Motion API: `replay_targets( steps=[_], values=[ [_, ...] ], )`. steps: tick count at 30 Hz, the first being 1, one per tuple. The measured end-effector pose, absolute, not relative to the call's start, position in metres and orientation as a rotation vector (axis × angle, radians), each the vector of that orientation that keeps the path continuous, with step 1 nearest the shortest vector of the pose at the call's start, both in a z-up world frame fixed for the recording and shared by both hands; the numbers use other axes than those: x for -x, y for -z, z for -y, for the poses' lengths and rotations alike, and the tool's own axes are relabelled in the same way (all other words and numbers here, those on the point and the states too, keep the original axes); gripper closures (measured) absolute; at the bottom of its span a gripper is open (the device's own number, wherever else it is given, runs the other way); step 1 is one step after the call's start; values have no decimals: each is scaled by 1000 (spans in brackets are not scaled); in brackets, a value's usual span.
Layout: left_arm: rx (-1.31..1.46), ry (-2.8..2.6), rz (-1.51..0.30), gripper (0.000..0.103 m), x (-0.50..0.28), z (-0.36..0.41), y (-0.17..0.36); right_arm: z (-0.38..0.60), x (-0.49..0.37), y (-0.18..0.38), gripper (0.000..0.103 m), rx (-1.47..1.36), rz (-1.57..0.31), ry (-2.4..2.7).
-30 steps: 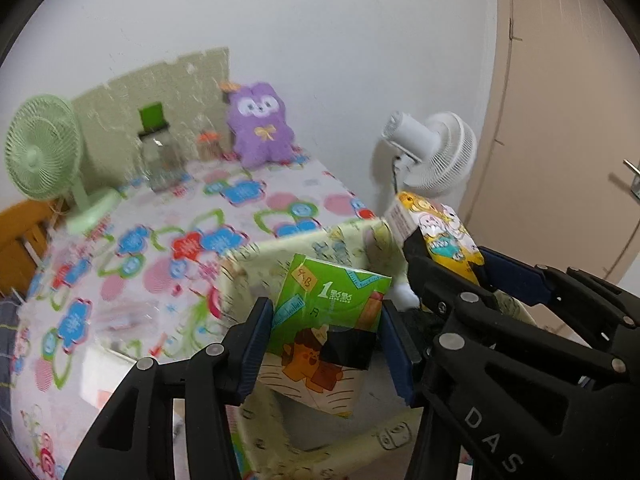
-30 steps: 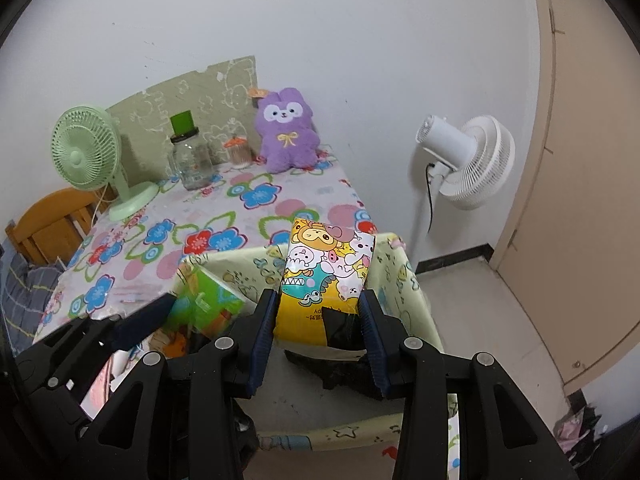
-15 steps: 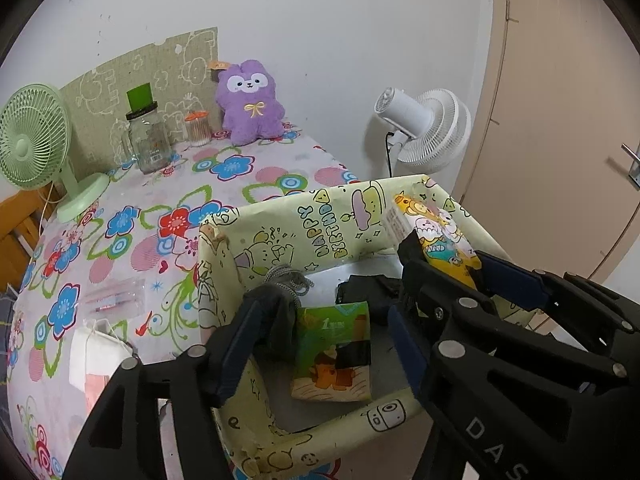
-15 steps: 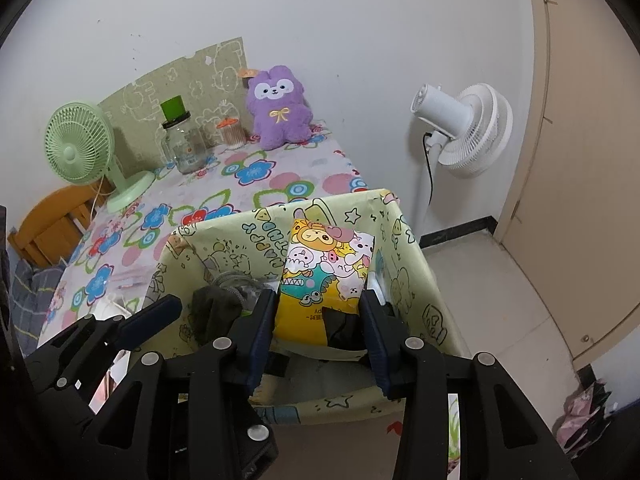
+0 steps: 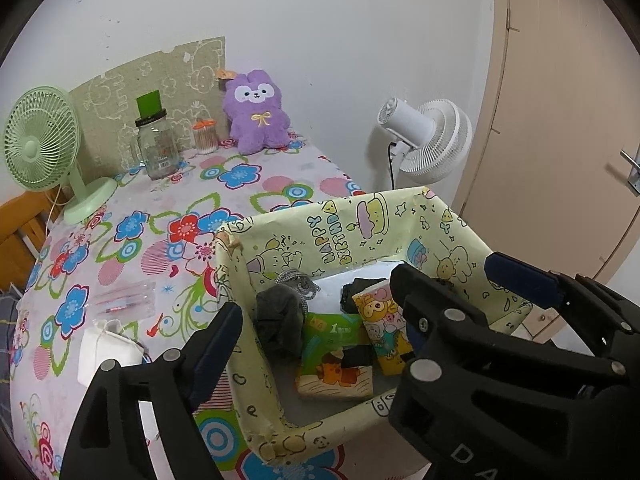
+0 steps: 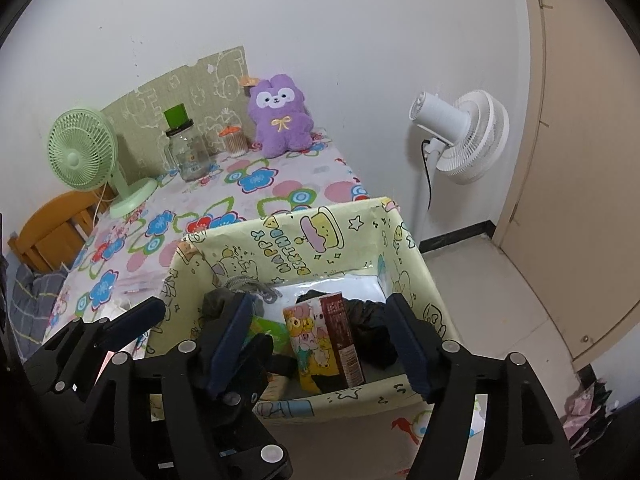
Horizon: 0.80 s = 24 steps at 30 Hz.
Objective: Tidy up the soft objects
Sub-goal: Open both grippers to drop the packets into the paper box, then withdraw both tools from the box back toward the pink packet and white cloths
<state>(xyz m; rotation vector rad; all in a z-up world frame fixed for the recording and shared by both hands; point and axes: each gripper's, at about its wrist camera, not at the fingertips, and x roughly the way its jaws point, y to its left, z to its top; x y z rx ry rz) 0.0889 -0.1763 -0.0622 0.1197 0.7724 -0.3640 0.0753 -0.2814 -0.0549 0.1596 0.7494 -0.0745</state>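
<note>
Fingers of both the left gripper and right gripper spread, empty, above 2 tissue packs in the box.

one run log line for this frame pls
left gripper: open, empty | right gripper: open, empty | green tissue pack and yellow cartoon tissue pack: inside box | phase: both released

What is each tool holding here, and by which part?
Nothing. The left tool and right tool are both open; the green tissue pack and yellow cartoon tissue pack lie released in the yellow paper-lined box.
</note>
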Motion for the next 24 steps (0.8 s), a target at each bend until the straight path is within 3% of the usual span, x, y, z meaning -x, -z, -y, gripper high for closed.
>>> replay_targets(
  steps=[24],
  values=[
    [-100,327,-686,5,-73,138,29,242,-64,19,13,-90,-650,51]
  ],
)
